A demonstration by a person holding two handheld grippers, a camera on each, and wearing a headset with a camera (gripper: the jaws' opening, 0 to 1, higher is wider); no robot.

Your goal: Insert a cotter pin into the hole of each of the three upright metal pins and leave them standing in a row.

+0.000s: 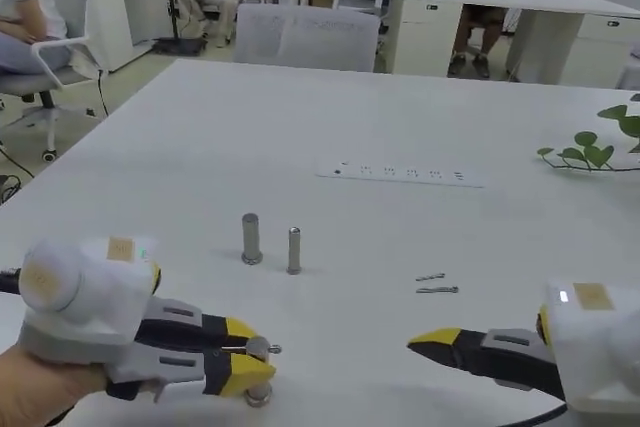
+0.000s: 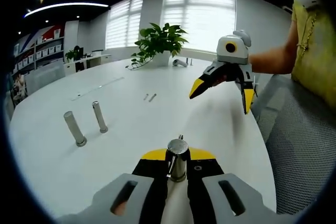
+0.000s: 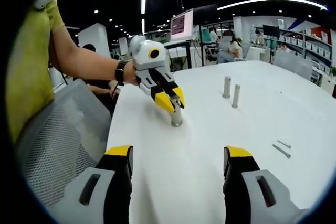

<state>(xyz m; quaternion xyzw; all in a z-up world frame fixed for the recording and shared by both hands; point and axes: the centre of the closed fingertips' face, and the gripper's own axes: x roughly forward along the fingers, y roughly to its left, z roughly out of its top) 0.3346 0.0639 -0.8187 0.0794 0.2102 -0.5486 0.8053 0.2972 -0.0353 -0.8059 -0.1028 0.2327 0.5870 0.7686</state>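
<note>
Over the near left edge of the white worktop (image 1: 420,107), the left tongs (image 1: 252,353) are pinched onto a metal pin (image 2: 177,159). The pin stands upright with its foot on the surface. A thin bit of wire pokes out sideways near the pin's head (whether it runs through the hole I cannot tell from here).

The right tongs (image 3: 178,153) are held over the worktop at the near right. Their yellow tips are spread wide with nothing between them, and they sit well apart from the gripped pin.

Farther out, toward the middle, two more pins stand upright near each other without touching. The stouter pin (image 1: 251,238) is on the left and the slimmer pin (image 1: 294,250) just to its right. Off to the right of that pair, two loose cotter pins (image 1: 437,290) lie flat, one just behind the other.

Beyond all this, a white power strip (image 1: 400,174) lies flat across the worktop. Leafy plant sprigs (image 1: 592,150) reach in from the right edge. A grey chair (image 1: 305,39) is drawn up at the far side, and people sit at other desks across the room.
</note>
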